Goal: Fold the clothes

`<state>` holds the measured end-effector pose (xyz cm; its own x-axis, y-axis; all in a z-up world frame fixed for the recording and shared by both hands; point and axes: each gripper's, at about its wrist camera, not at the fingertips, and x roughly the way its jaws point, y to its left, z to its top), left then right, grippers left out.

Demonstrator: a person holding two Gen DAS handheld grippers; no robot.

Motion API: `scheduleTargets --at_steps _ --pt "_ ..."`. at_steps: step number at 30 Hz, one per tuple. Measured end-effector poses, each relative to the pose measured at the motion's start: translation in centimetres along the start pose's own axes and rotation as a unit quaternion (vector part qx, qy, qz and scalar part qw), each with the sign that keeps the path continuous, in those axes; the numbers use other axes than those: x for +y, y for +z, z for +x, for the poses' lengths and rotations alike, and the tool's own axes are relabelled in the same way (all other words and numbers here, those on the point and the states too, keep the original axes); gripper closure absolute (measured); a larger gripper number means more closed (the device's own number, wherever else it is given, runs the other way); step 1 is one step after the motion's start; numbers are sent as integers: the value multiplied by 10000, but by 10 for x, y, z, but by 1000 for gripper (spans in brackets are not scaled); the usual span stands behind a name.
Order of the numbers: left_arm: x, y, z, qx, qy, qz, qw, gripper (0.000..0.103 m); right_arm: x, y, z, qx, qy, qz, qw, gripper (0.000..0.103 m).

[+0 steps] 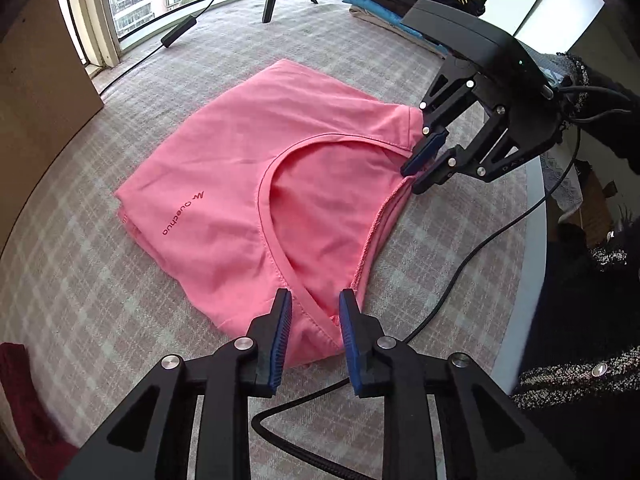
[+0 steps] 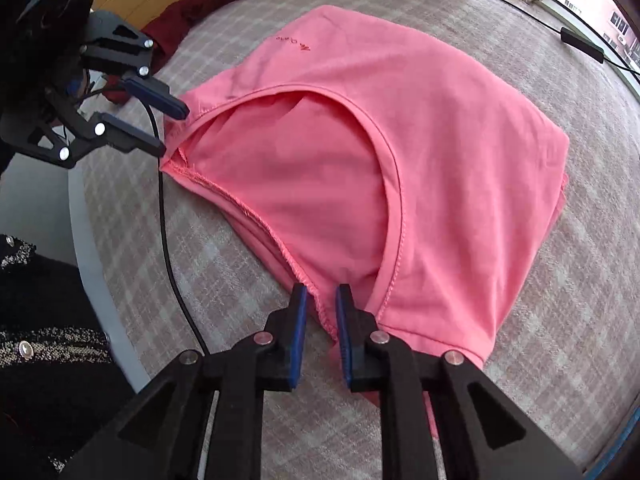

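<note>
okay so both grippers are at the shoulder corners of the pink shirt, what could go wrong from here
1. Both the left gripper and the right gripper stand open around the pink shirt at its shoulder corners. If they close on only the top layer, the folded layers below could spill open when lifted.
2. The black cable runs along the table edge close to the shirt's neckline; it might snag or drag the cloth.
3. An uneven lift could skew the fold.

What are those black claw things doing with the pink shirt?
A person is folding a pink t-shirt on a checked tablecloth, holding a black two-finger gripper in each hand. The left gripper and right gripper are both open at the two ends of the shirt's near edge, straddling the fabric, not yet pinching.
</note>
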<state>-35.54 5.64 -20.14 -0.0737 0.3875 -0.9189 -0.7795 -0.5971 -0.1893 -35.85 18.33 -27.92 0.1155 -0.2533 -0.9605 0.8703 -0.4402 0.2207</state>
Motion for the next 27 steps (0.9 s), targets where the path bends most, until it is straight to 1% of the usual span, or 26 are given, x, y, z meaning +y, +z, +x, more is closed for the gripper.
scheduleTargets --at_steps 1,2,4,6,8,11,12,14,17,19,20,21,23,25,27 --pt "7 -4 1 -19 -7 -225 9997 78 4 -1 -4 -23 47 -58 10000 88" --pt "14 -8 2 -38 -14 -450 9990 77 7 1 -13 -199 207 -12 9996 88" --pt "28 -15 4 -77 -28 -899 9959 75 11 11 -32 -752 442 71 9962 88" --pt "42 -23 7 -115 -42 -1346 9908 75 14 27 -36 -1152 352 161 9926 88" --pt "54 -30 9 -150 -65 -1742 9846 75 15 45 -28 -1289 354 253 9907 88" --pt "52 -30 13 -238 -153 -1798 9833 76 23 63 -10 -1249 486 254 9907 88" --pt "50 -29 16 -258 -175 -1797 9832 79 28 67 -4 -1215 477 216 9912 88" --pt "47 -28 21 -294 -193 -1774 9835 100 34 72 7 -1155 425 210 9922 88" --pt "39 -32 10 -367 -61 -1598 9864 101 37 73 20 -986 390 257 9940 88" --pt "36 -36 0 -427 21 -1535 9872 101 39 68 18 -940 370 201 9947 88" --pt "36 -39 -4 -439 88 -1596 9862 101 39 65 15 -934 361 177 9948 88" --pt "36 -40 -4 -422 121 -1567 9867 101 39 64 11 -1002 401 203 9939 88" --pt "38 -39 -3 -389 167 -1634 9857 101 36 68 3 -1282 549 347 9896 88" --pt "42 -37 3 -344 83 -1712 9846 100 38 78 5 -1445 438 356 9879 88" --pt "46 -35 8 -264 55 -1809 9831 99 44 85 18 -1401 221 225 9896 88"
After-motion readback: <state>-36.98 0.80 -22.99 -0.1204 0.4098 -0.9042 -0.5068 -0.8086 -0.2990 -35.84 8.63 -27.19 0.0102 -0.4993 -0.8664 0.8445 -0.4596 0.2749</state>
